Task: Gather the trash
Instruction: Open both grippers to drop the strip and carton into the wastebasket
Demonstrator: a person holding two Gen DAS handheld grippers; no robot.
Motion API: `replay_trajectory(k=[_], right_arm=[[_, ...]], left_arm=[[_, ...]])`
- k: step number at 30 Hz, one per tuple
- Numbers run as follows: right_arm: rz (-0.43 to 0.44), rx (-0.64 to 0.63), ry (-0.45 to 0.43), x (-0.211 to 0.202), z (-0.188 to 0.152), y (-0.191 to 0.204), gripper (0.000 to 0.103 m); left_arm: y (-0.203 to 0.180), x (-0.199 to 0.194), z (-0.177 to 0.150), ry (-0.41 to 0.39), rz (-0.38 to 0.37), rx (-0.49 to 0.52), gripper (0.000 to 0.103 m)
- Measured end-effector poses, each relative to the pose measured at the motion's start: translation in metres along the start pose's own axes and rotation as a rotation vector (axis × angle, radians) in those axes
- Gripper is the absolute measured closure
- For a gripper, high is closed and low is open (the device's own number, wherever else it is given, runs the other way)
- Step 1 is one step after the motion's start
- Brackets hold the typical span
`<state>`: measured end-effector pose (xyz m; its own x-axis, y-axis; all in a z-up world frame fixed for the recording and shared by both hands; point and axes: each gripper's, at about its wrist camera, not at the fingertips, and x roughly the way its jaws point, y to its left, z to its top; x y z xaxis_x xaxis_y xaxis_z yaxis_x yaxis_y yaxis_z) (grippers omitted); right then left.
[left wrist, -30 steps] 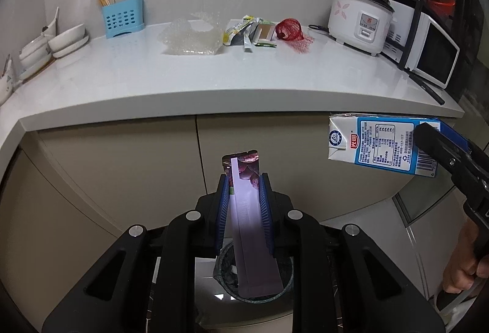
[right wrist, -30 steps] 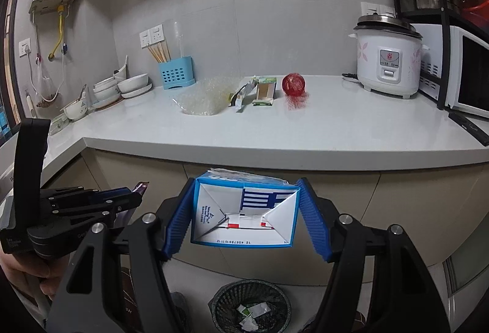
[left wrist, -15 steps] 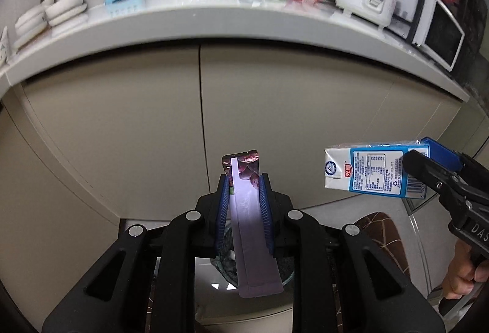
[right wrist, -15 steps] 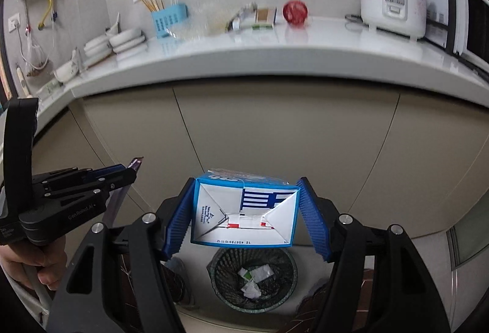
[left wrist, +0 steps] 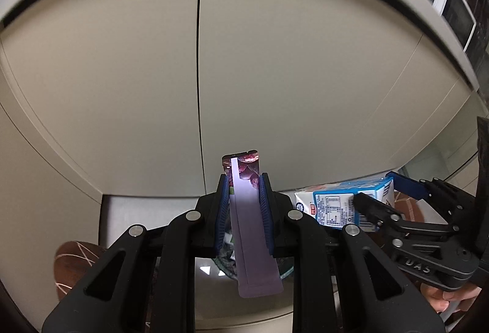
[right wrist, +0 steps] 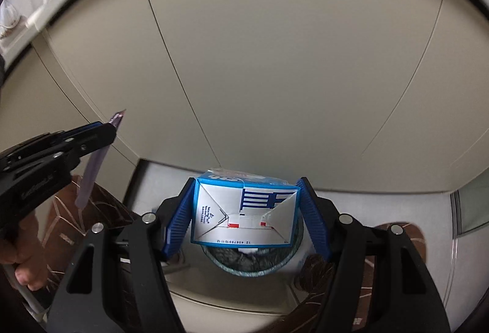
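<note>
- While angled down at the floor, left gripper (left wrist: 244,201) clamped on a purple wrapper (left wrist: 250,229); wrapper end poking past the fingertips, lower end hanging over the bin (left wrist: 227,264).
- Right gripper (right wrist: 246,210) squeezing a milk carton (right wrist: 244,210) by its sides, folded base toward the camera, directly above the bin's rim (right wrist: 250,270).
- Both held low, side by side, close before beige cabinet doors (left wrist: 275,73).
- Hand (right wrist: 23,259) wrapped round the left handle, fingers curled.
- Brown patterned mat (right wrist: 64,220) beside the bin.
</note>
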<state>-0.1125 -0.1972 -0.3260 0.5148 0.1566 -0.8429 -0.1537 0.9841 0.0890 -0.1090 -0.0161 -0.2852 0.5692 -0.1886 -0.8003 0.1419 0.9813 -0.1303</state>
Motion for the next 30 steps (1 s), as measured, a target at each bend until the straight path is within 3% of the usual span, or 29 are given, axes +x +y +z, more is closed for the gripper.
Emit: replay_trajectory(k=[10, 17, 26, 30], right_arm=[[-0.023, -0.007, 0.154, 0.089, -0.020, 0.008, 0.040], [-0.026, 0.010, 0.265, 0.141, -0.038, 0.001, 0.040], [0.000, 0.080, 0.332, 0.165, -0.043, -0.025, 0.039], [-0.009, 0.088, 0.327, 0.170, -0.042, -0.029, 0.033]], left_arm=[[0.011, 0.082, -0.028, 0.154, 0.015, -0.043, 0.083], [0.024, 0.120, -0.048, 0.197, 0.004, -0.064, 0.083], [0.028, 0.166, -0.059, 0.295, 0.018, -0.102, 0.083], [0.026, 0.177, -0.061, 0.313, 0.013, -0.109, 0.083]])
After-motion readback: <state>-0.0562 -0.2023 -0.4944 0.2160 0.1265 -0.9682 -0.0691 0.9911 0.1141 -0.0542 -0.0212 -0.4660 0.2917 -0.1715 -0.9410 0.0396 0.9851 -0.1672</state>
